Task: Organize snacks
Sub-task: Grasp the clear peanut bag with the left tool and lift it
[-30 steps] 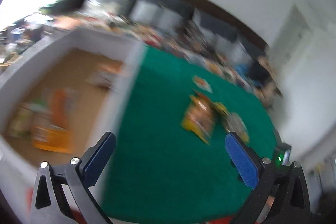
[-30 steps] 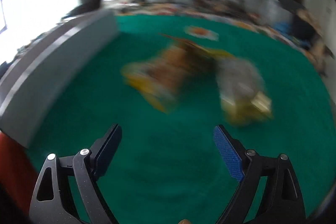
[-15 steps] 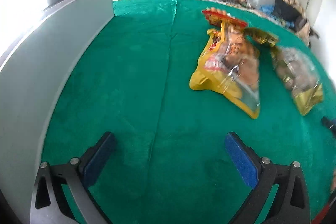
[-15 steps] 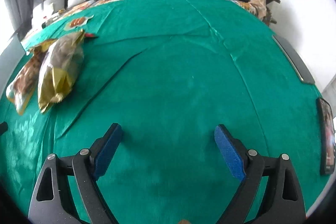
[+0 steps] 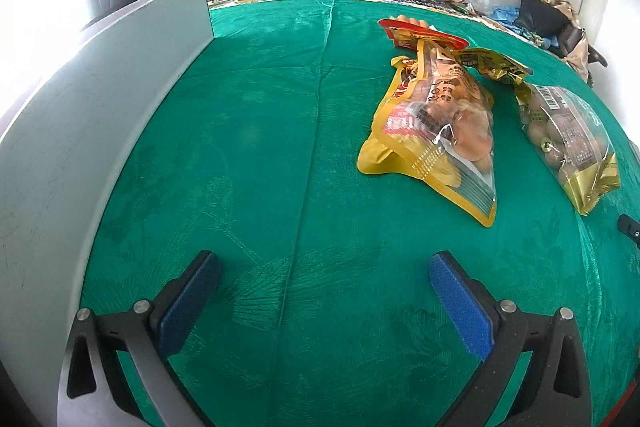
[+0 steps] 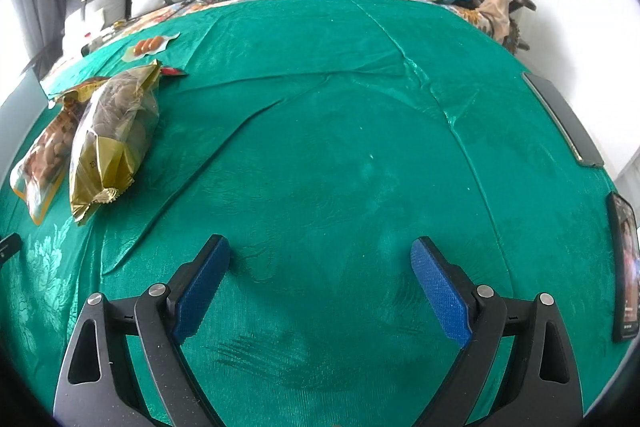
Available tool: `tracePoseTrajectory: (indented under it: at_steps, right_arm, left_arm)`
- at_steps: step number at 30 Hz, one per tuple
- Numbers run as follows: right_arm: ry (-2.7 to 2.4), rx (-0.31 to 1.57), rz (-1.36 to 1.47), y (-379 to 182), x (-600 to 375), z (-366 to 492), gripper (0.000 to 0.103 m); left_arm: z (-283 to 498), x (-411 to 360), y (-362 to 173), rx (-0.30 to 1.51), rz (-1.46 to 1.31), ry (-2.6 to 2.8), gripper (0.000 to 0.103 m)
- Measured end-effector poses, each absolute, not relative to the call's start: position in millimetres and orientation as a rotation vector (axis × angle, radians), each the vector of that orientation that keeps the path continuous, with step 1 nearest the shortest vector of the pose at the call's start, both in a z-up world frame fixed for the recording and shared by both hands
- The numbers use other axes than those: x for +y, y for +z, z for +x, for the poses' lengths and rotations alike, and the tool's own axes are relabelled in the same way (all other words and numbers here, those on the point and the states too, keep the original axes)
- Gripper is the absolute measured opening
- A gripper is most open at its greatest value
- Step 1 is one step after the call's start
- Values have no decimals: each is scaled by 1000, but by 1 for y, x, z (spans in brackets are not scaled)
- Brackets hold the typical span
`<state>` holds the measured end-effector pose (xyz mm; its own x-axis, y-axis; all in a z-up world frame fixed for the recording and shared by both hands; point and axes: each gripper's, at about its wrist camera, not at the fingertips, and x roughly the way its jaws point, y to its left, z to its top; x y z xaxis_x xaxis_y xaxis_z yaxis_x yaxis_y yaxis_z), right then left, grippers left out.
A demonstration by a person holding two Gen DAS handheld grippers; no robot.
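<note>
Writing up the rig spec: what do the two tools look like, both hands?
Both match. The left tool and the right tool each have two black plastic fingers with triangular cutouts and silver round screws, ending in flat blue textured pads. No cables, markings, sleeves or hands show in either wrist view.

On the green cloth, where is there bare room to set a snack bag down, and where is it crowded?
Bare: the wide stretch between the grey box wall and the yellow snack bag, and the cloth from the gold snack bag to the phone at the edge. Crowded: the overlapping bags, with the red packet behind them.
</note>
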<state>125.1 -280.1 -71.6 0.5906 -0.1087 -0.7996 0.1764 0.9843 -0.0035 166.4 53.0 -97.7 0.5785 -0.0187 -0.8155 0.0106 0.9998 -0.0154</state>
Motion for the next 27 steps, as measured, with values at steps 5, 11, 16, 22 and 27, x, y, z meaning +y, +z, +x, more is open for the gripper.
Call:
tracePoseTrajectory:
  at_steps: [5, 11, 16, 22, 27]
  right_arm:
    - [-166, 924, 79, -72, -280, 125, 95]
    - [-166, 924, 79, -72, -280, 126, 95]
    - [-166, 924, 78, -72, -280, 126, 95]
    - [-165, 922, 80, -73, -280, 126, 95]
    - [-164, 921, 80, -73, -280, 126, 95]
  left_arm:
    - [166, 53, -97, 954, -9, -17, 103]
    - [166, 52, -97, 954, -10, -18, 103]
    - [165, 47, -92, 1005, 21, -74, 103]
    - [193, 18, -41, 969, 75, -203, 103]
    - [247, -42, -31, 988, 329, -226, 103]
